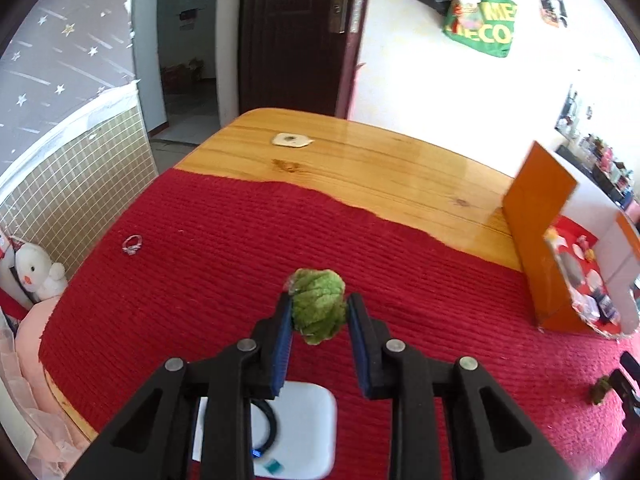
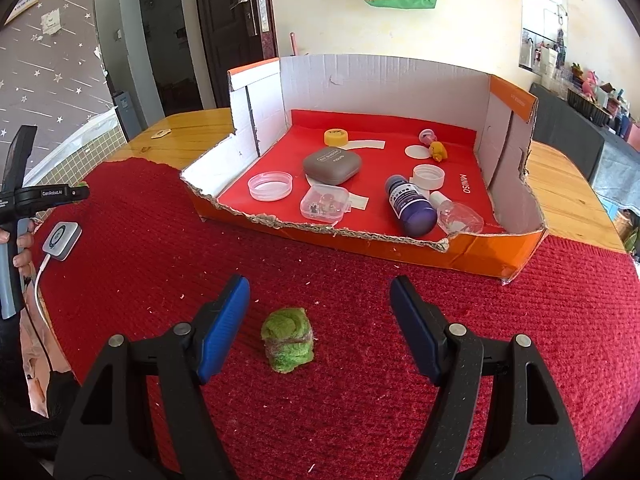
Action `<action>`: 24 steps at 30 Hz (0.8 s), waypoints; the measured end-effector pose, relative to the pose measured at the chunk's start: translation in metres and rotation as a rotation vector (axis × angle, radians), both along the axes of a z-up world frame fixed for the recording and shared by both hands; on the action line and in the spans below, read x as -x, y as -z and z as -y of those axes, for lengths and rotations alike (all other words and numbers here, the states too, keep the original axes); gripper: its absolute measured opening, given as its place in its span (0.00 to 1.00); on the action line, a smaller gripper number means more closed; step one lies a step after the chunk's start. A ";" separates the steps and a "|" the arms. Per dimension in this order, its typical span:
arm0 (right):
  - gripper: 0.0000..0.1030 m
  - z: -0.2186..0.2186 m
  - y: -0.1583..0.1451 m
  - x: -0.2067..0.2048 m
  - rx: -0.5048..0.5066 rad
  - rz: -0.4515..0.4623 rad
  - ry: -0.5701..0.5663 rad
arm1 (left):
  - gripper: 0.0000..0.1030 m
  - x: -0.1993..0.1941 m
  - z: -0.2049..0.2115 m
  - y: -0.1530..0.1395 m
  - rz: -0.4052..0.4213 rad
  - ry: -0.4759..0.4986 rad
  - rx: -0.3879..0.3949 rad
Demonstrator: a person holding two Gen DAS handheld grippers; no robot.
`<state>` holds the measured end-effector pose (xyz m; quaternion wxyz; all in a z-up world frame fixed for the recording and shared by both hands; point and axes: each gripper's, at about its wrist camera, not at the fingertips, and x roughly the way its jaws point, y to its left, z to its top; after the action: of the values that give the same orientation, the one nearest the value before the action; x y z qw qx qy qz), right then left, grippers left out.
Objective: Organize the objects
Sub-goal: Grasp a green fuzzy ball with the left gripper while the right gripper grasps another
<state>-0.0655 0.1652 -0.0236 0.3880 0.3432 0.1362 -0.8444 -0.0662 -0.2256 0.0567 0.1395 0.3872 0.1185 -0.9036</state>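
Currently, one green felt ball [image 1: 319,306] sits clamped between the blue pads [image 1: 283,340] of my left gripper [image 1: 319,312], carried above the red mat [image 1: 200,280]; it bulges past the fingertips, so the hold is on its middle, presumably to keep it from rolling out in transit. A second green felt ball [image 2: 287,340] lies on the mat under my right gripper [image 2: 320,312], whose jaws stand wide apart. That ball is between the two fingers but nearer the left pad [image 2: 224,328], touching neither. I judge this a straddle before closing.

Beyond it stands the orange cardboard tray [image 2: 400,248], torn front wall low, probably the easier side for dropping things in. Inside: grey case [image 2: 332,167], purple bottle [image 2: 410,208], clear lids, small boxes. A ring [image 1: 132,245] lies well apart on the mat's left side, not yet collected.
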 end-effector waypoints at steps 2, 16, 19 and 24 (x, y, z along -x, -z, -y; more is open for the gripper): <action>0.70 -0.004 0.000 0.003 0.004 0.004 0.009 | 0.27 -0.005 -0.032 -0.006 -0.027 0.087 -0.009; 0.70 -0.031 0.000 0.004 0.020 0.022 0.016 | 0.27 0.003 -0.193 0.010 -0.001 0.489 -0.041; 0.70 -0.034 0.000 0.002 0.024 0.035 -0.006 | 0.27 0.004 -0.207 0.013 0.001 0.515 -0.038; 0.70 -0.033 0.002 -0.003 0.030 0.057 -0.057 | 0.27 0.007 -0.218 0.018 0.012 0.547 -0.052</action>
<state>-0.0622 0.1985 -0.0256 0.4205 0.3572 0.1223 -0.8250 -0.0727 -0.0078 0.0382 -0.1192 0.4138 0.0319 -0.9020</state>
